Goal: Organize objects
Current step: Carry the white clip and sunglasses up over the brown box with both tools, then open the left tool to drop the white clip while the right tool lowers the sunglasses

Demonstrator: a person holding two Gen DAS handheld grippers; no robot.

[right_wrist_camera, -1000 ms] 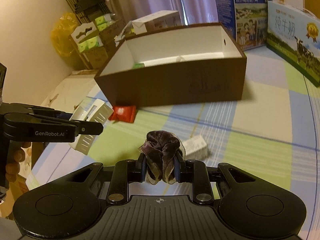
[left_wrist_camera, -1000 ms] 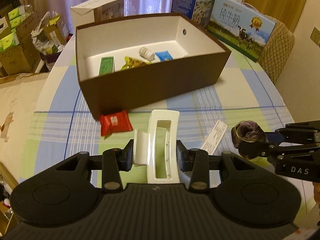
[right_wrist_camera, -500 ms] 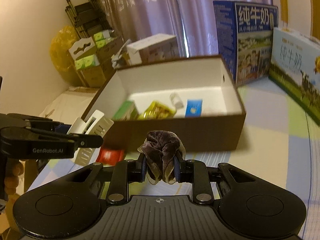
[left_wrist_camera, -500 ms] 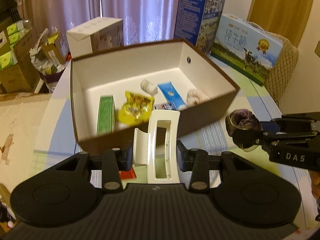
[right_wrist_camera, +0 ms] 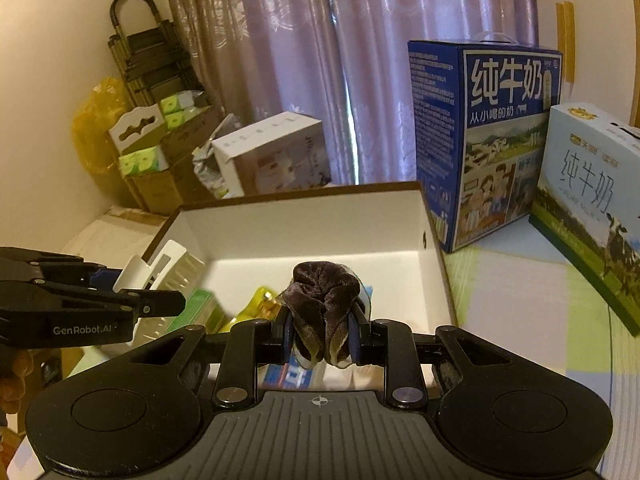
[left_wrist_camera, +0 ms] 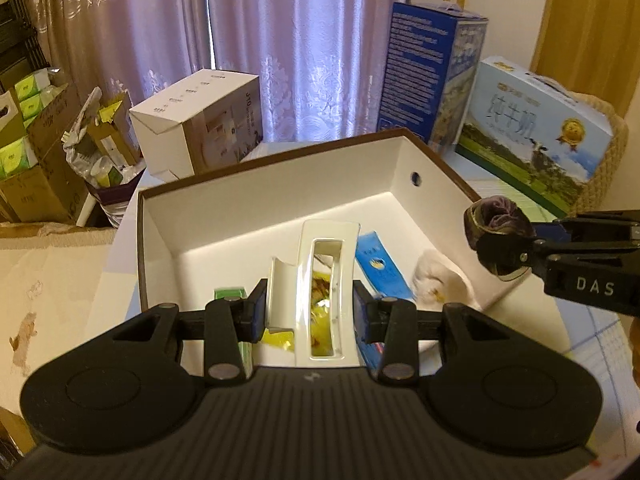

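My left gripper point(left_wrist_camera: 309, 312) is shut on a white plastic hair clip point(left_wrist_camera: 344, 256) and holds it above the open brown box point(left_wrist_camera: 280, 200). It also shows in the right wrist view point(right_wrist_camera: 160, 308), with the clip point(right_wrist_camera: 176, 268) over the box's left side. My right gripper point(right_wrist_camera: 320, 338) is shut on a dark purple velvet scrunchie point(right_wrist_camera: 324, 296), held over the box's point(right_wrist_camera: 320, 216) near edge; it shows at the right in the left wrist view point(left_wrist_camera: 496, 224). Inside the box lie a green packet point(left_wrist_camera: 228, 294), a yellow packet point(left_wrist_camera: 320, 312), a blue packet point(left_wrist_camera: 380, 264) and a white bundle point(left_wrist_camera: 440, 280).
A dark blue milk carton point(right_wrist_camera: 488, 136) and a light blue milk carton point(right_wrist_camera: 592, 200) stand behind and right of the box. A white cardboard box point(left_wrist_camera: 200, 120) sits at the back left. Cartons and bags point(left_wrist_camera: 36, 152) fill the floor at left.
Both grippers have risen from the checked tablecloth and moved forward over the box, each still holding its object. The red packet on the table is out of view.
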